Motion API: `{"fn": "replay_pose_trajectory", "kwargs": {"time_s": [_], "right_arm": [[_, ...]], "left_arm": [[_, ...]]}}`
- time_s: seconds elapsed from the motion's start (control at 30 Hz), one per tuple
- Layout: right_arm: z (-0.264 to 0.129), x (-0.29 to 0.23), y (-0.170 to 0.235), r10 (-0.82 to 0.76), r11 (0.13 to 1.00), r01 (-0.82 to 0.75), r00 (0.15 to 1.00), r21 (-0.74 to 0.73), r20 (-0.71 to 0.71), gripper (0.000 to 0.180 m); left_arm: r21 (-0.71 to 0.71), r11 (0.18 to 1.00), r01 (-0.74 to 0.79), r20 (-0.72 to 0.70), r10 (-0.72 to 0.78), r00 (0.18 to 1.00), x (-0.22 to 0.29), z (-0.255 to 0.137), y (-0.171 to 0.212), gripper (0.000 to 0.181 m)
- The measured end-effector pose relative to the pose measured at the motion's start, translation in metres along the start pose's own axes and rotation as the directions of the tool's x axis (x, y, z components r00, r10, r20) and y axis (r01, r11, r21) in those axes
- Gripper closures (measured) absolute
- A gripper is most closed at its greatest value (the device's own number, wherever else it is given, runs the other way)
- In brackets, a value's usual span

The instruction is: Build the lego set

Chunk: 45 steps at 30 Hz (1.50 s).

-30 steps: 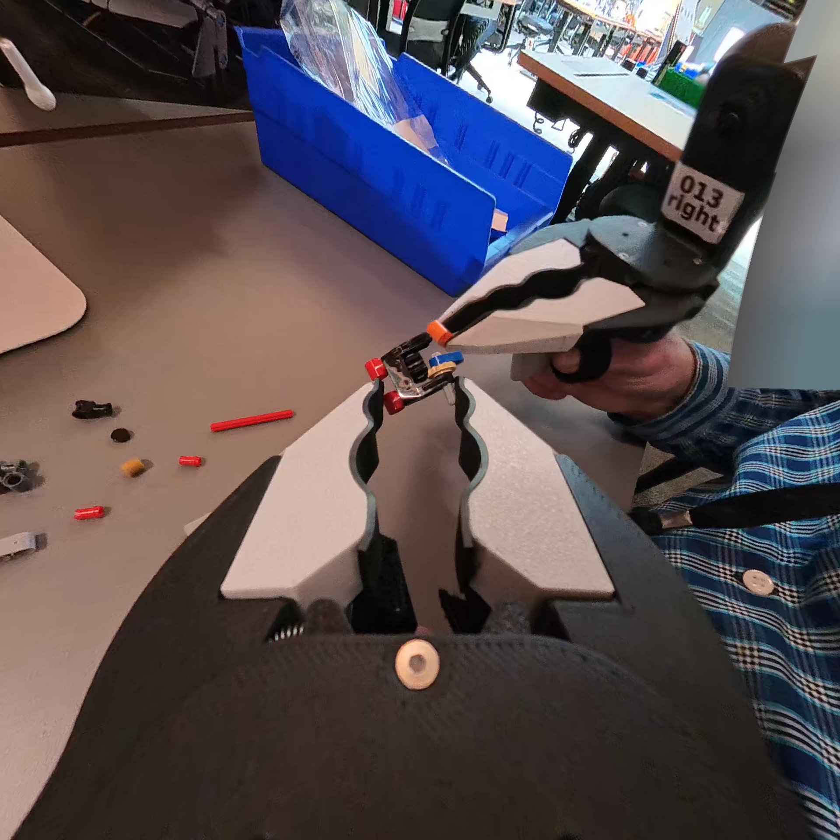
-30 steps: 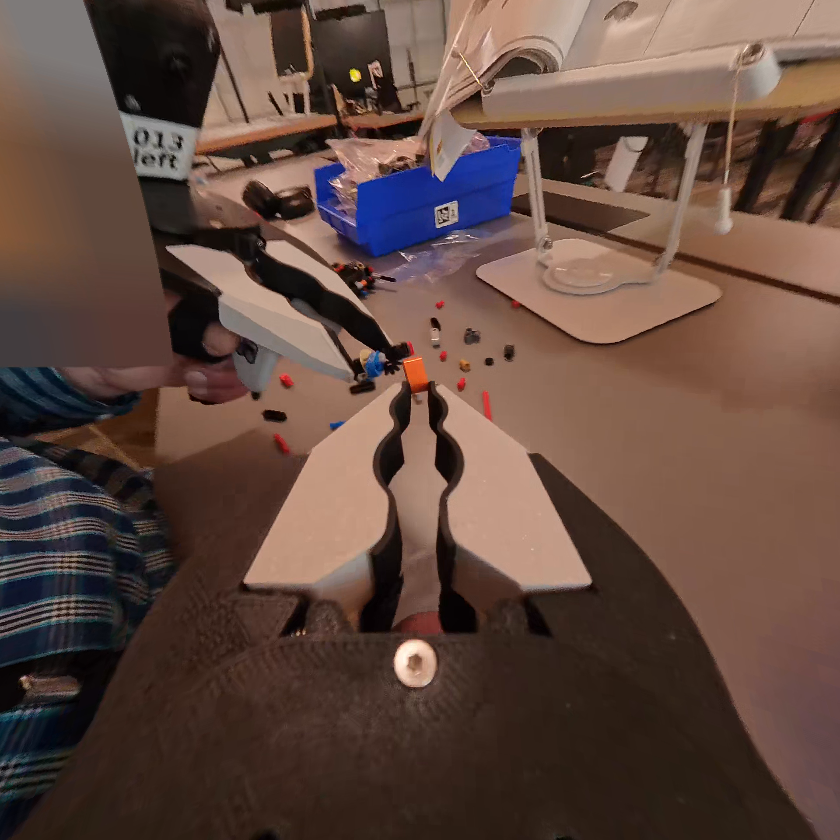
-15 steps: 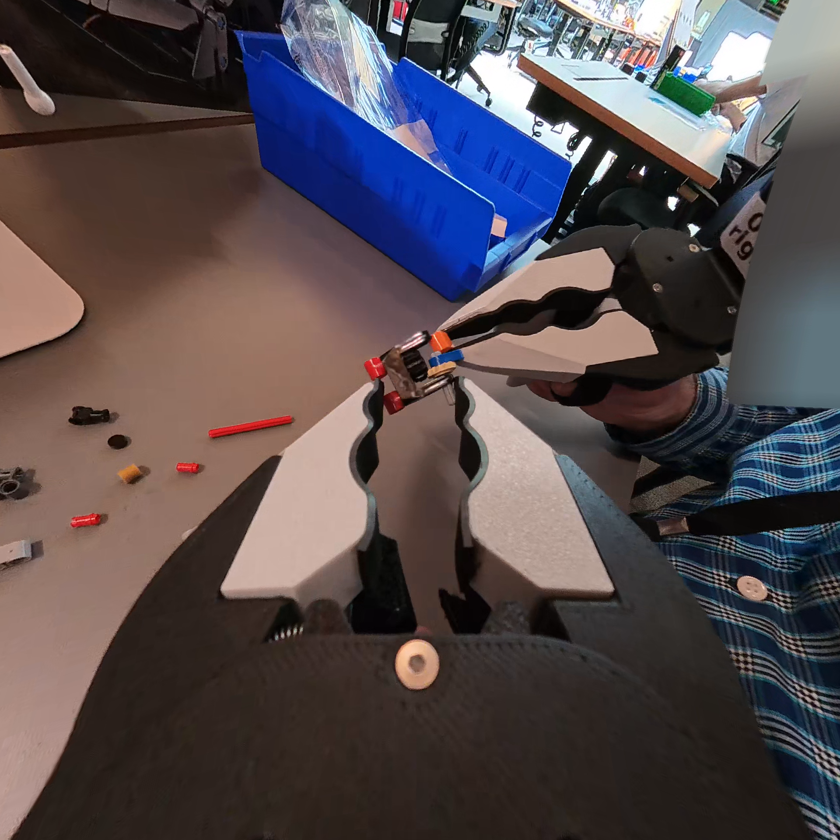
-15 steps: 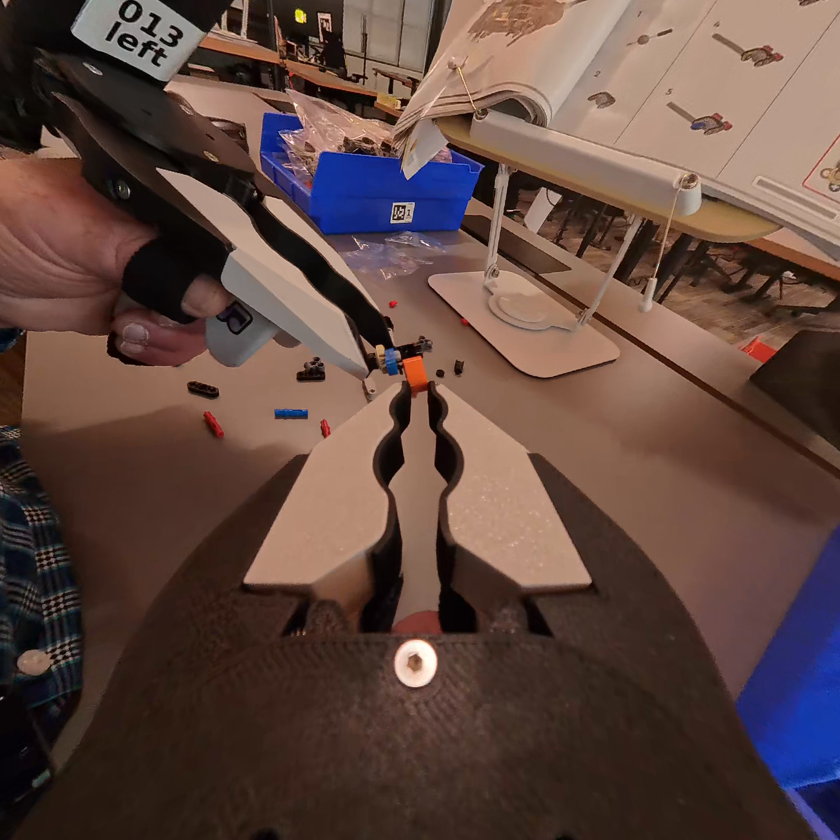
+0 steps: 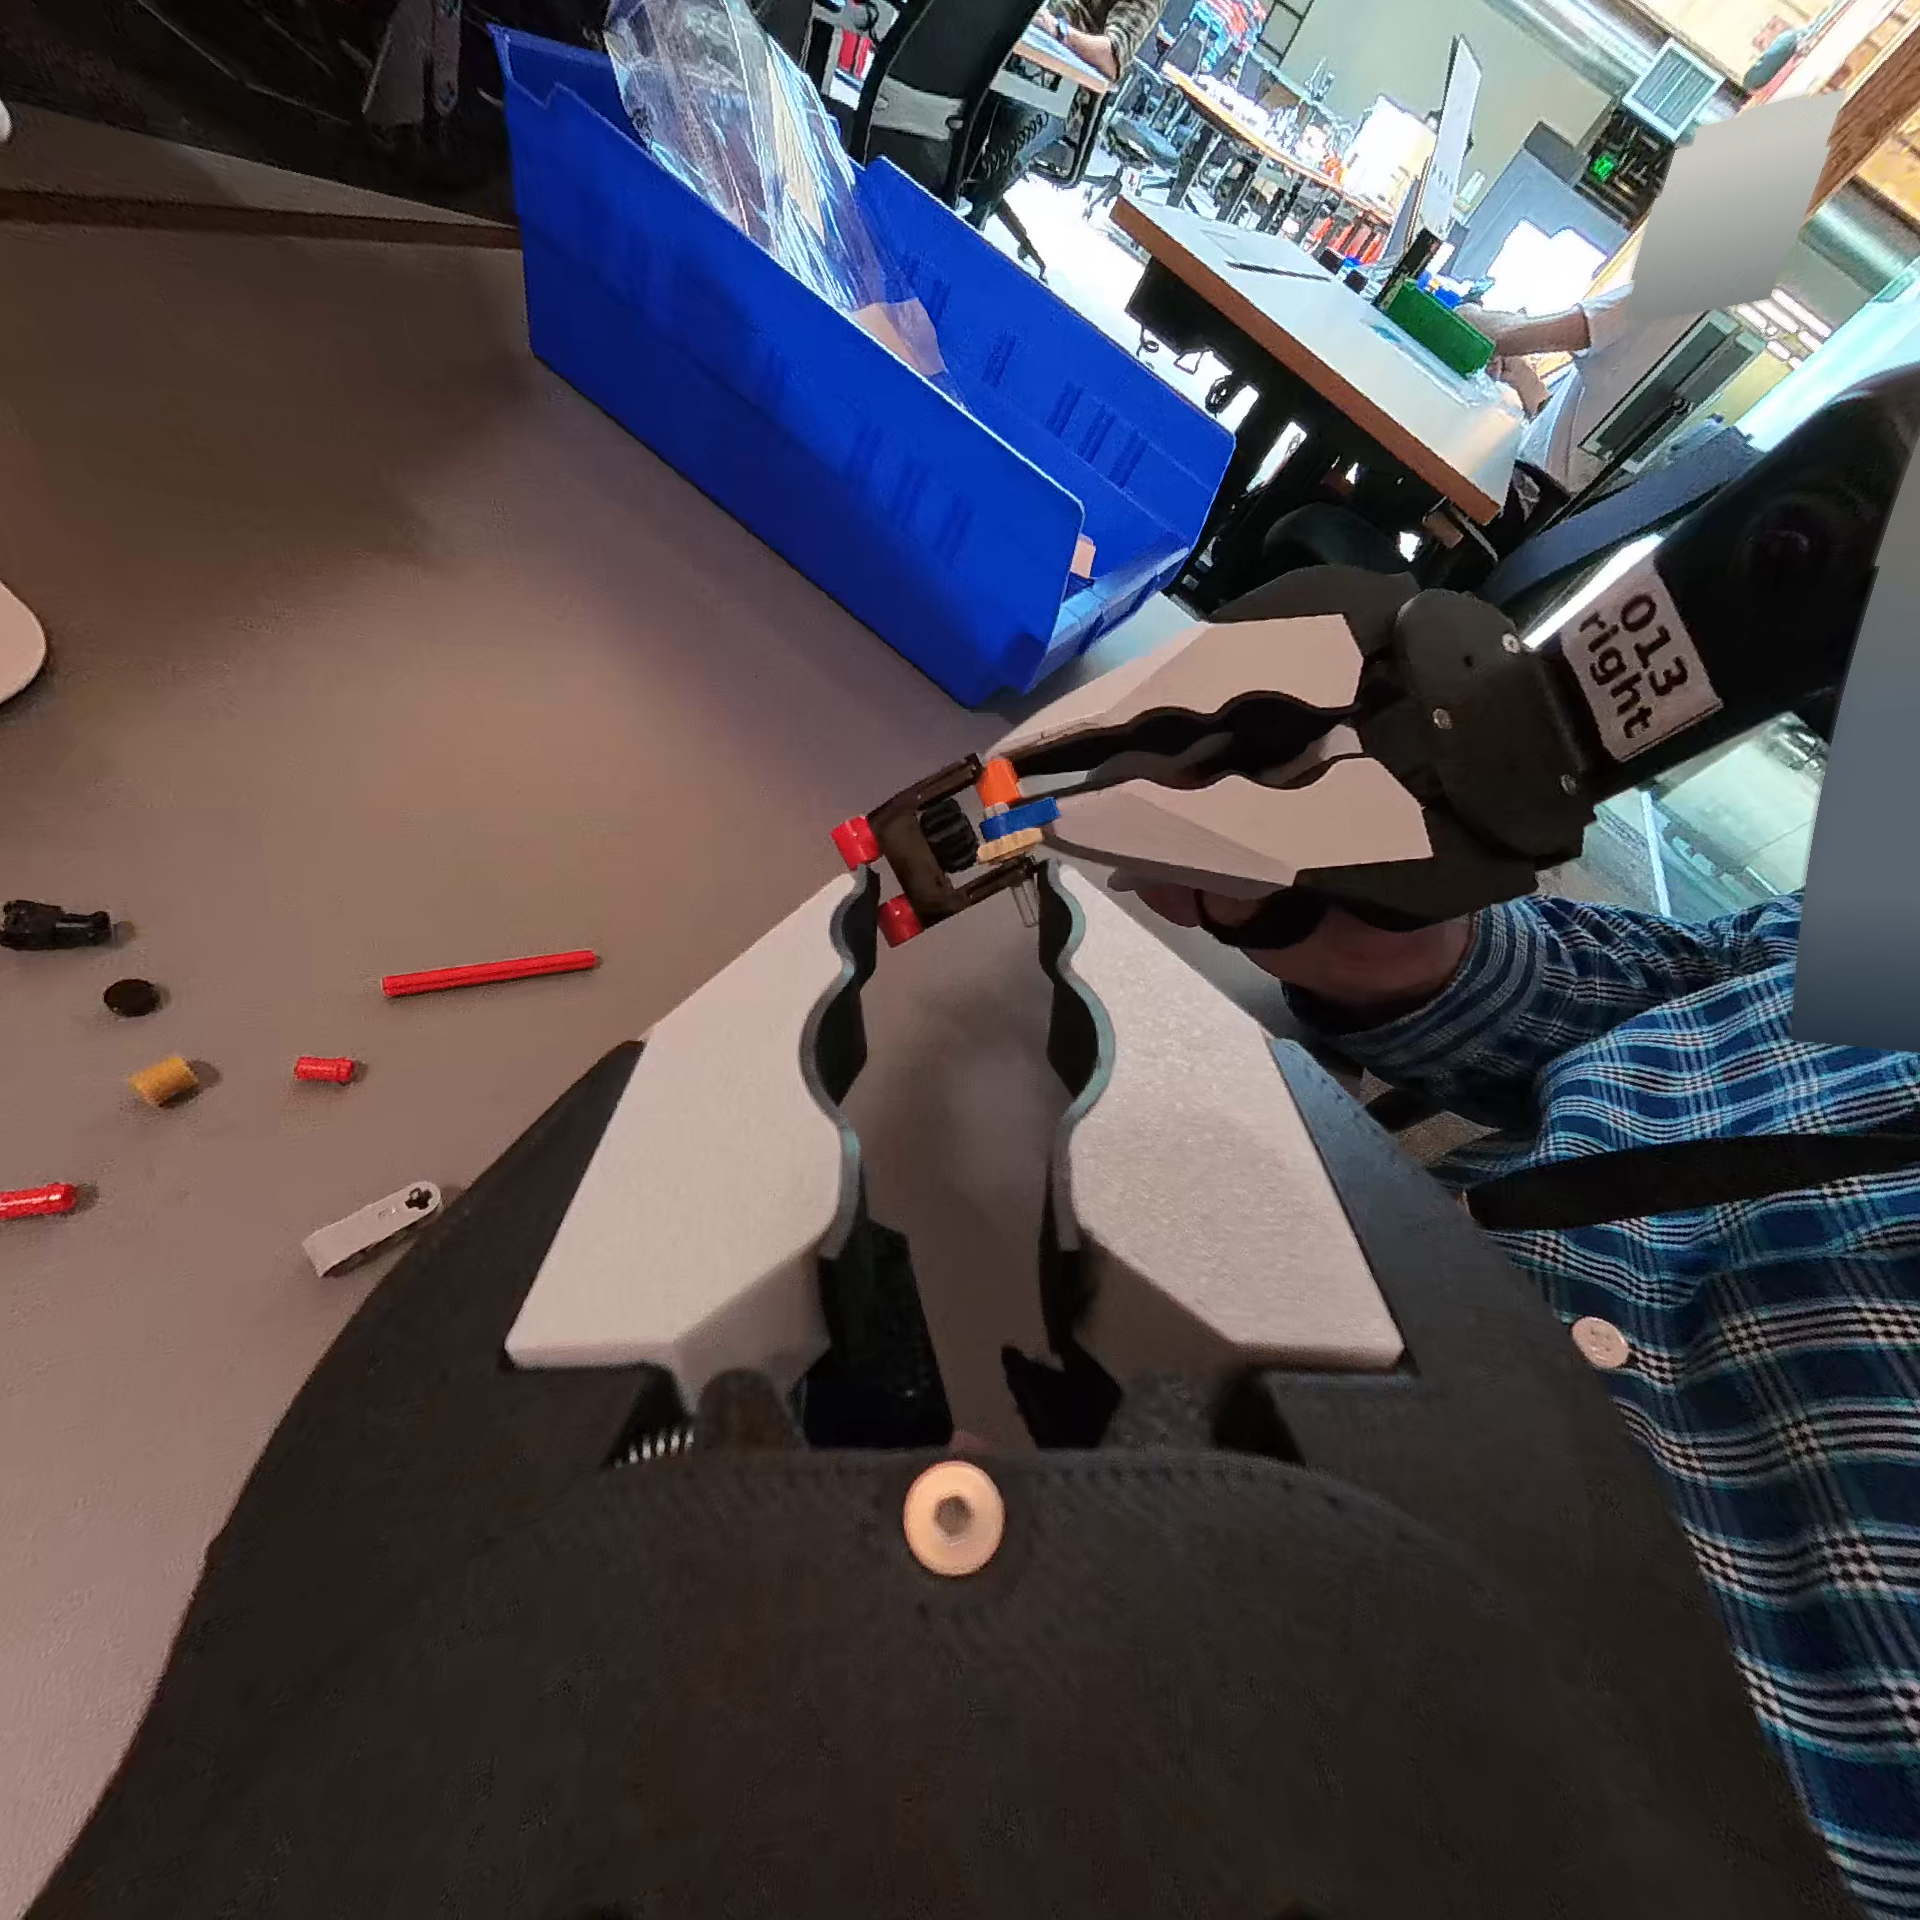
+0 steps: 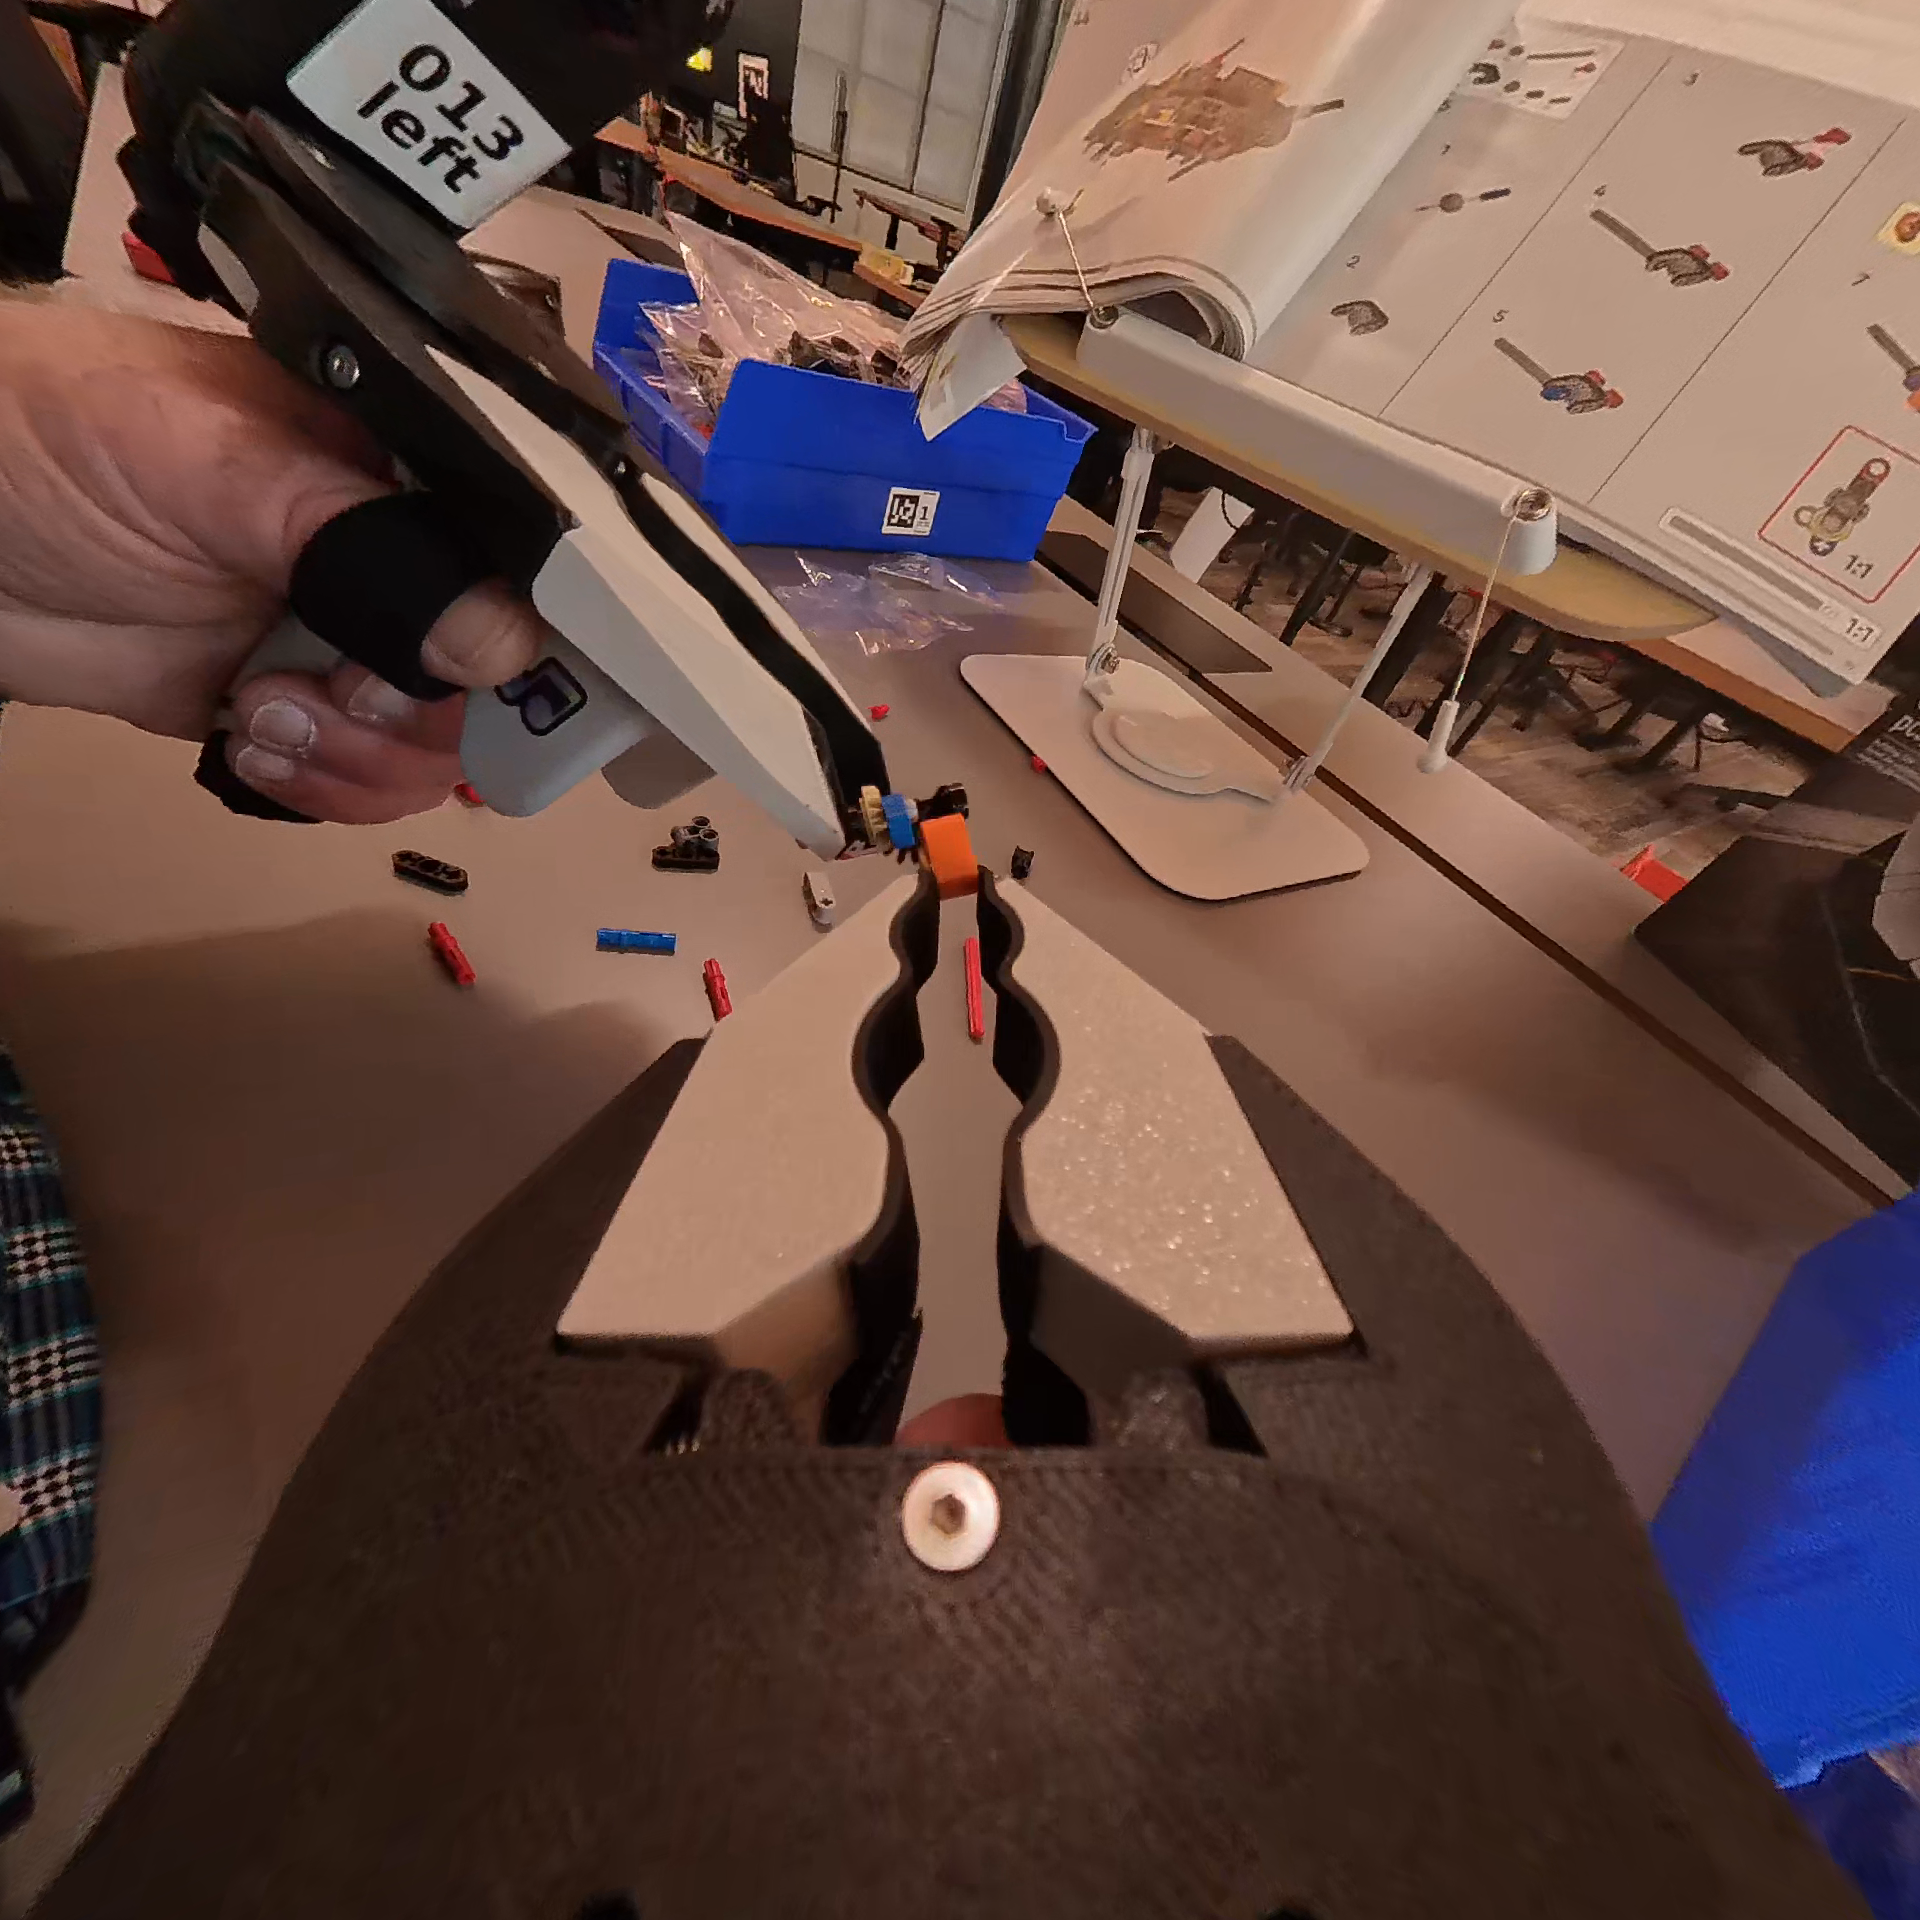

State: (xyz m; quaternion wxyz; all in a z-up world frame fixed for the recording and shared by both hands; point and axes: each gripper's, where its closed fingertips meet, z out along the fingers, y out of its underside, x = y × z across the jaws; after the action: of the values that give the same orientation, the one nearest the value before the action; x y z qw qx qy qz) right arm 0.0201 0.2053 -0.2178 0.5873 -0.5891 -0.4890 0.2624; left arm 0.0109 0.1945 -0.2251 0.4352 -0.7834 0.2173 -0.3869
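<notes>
My left gripper (image 5: 951, 896) is shut on a small lego assembly (image 5: 935, 857): a black frame with two red pins, a black gear, and blue and tan pieces. It holds the assembly above the grey table (image 5: 364, 623). My right gripper (image 5: 1029, 795) comes in from the right, shut on an orange piece (image 5: 1000, 779) that touches the top of the assembly. In the right wrist view, my right gripper (image 6: 951, 891) pinches the orange piece (image 6: 951, 850) at its tips. There the left gripper (image 6: 868, 826) holds the assembly (image 6: 906, 816) right against the orange piece.
Loose parts lie on the table: a red axle (image 5: 488, 971), a tan piece (image 5: 163, 1078), a red pin (image 5: 324, 1068), a grey piece (image 5: 374, 1242) and a blue pin (image 6: 636, 940). A blue bin (image 5: 831, 416) stands behind. An instruction booklet (image 6: 1558, 260) rests on a white stand (image 6: 1164, 790). Both grippers' tips are close together, under 4 cm apart. My left gripper's tips are some 12 cm from the red axle (image 5: 488, 971).
My right gripper has swung round and levelled out, keeping the orange piece against the assembly. My left gripper has kept its hold on the assembly and barely moved.
</notes>
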Motion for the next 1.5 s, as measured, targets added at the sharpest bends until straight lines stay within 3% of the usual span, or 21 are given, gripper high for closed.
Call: {"fn": "replay_pose_trajectory", "kwargs": {"time_s": [0.53, 0.73, 0.97, 1.4, 1.5], "right_arm": [[0.000, 0.006, 0.018, 0.001, 0.997, -0.004, 0.999, -0.082, -0.032, 0.176], [-0.004, 0.006, 0.044, 0.033, 0.983, -0.031, 0.999, -0.179, 0.007, 0.176], [-0.005, 0.010, 0.063, 0.037, 0.967, -0.031, 0.999, -0.255, 0.019, 0.176], [-0.004, 0.009, 0.081, -0.001, 0.942, 0.012, 0.999, -0.336, 0.035, 0.176], [-0.006, 0.003, 0.093, -0.060, 0.916, 0.086, 0.995, -0.393, 0.077, 0.175]], "left_arm": [[-0.069, 0.997, 0.038, 0.052, -0.034, 0.998, -0.010, 0.015, 0.023, 0.156], [-0.184, 0.982, -0.046, 0.120, 0.069, 0.990, -0.018, 0.020, 0.047, 0.156], [-0.392, 0.911, -0.131, 0.152, 0.205, 0.967, -0.022, 0.024, 0.084, 0.155], [-0.459, 0.863, -0.213, 0.166, 0.319, 0.933, -0.024, 0.025, 0.097, 0.153], [-0.467, 0.857, -0.218, 0.147, 0.318, 0.937, -0.020, 0.024, 0.099, 0.140]]}}
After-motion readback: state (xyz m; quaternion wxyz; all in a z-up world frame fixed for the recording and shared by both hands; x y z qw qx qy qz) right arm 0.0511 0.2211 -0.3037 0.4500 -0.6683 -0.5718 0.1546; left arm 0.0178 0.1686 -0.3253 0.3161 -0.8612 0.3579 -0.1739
